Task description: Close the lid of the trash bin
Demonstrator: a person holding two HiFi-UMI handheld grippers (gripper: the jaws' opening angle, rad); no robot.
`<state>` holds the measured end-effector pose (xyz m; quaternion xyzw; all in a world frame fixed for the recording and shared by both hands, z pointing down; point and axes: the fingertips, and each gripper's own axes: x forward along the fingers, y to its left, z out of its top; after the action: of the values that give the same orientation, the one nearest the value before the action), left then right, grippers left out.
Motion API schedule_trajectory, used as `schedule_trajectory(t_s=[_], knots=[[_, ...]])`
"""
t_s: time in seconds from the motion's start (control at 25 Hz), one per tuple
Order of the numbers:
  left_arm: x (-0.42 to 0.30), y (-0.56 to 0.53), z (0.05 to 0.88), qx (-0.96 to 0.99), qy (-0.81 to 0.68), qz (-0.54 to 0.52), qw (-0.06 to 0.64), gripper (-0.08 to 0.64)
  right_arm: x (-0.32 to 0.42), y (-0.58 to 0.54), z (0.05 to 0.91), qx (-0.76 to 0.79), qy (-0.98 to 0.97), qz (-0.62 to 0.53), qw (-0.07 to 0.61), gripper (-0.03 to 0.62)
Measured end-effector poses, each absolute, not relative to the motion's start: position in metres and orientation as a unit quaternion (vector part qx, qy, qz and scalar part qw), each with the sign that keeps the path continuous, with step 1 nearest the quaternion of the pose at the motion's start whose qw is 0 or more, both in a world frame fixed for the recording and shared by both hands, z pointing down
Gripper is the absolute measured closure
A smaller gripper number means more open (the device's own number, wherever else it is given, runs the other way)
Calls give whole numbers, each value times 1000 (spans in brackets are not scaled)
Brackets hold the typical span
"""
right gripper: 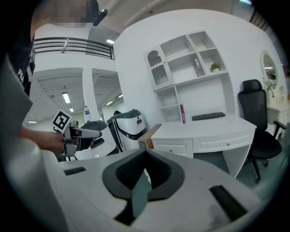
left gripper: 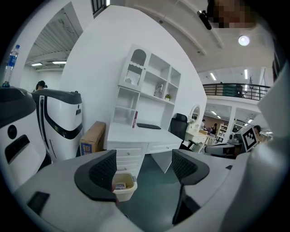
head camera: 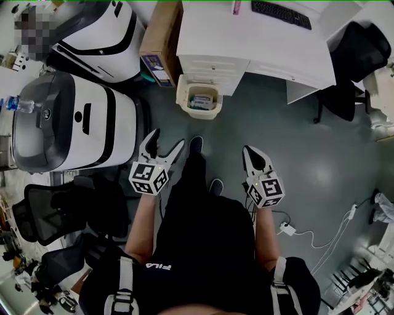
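A cream trash bin (head camera: 198, 96) stands on the floor against the white desk, its top open with packaging showing inside. It is well ahead of both grippers. My left gripper (head camera: 167, 139) is held at waist height with its jaws spread wide and nothing between them. In the left gripper view the bin (left gripper: 124, 185) shows low, just beside the left pad, with the gripper (left gripper: 145, 166) open. My right gripper (head camera: 252, 153) is shut on nothing. In the right gripper view its pads (right gripper: 145, 153) meet, and the bin is hidden.
The white desk (head camera: 246, 37) carries a keyboard (head camera: 281, 13). A cardboard box (head camera: 160, 40) leans left of the bin. Large white machines (head camera: 74, 120) stand at left, with black chairs (head camera: 55, 209) below them and another chair (head camera: 357, 55) at right. A white cable (head camera: 308, 234) lies on the floor.
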<state>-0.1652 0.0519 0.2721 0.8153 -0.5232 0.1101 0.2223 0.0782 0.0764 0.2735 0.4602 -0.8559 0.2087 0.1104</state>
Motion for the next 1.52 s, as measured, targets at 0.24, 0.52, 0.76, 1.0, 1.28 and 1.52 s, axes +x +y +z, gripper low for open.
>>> schedule_trajectory(t_s=[0.24,0.52,0.76,1.0,1.28,1.52], knots=[[-185,-28,329,815,-515,128,233,169,58,3,313,470,-849,211,120,589],[-204,-96,415,809,-506,154,256,169,35,-52,360,474,-839,238,122,589],[-217,-138,488,801,-504,168,275,169,31,-81,412,473,-835,243,138,589],[-221,-170,544,801,-495,176,288,169,21,-102,460,471,-828,271,140,589],[-233,-205,612,797,-488,184,305,169,7,-120,507,470,-824,279,151,589],[-236,-229,659,796,-476,209,310,169,1,-125,549,467,-818,294,160,589]])
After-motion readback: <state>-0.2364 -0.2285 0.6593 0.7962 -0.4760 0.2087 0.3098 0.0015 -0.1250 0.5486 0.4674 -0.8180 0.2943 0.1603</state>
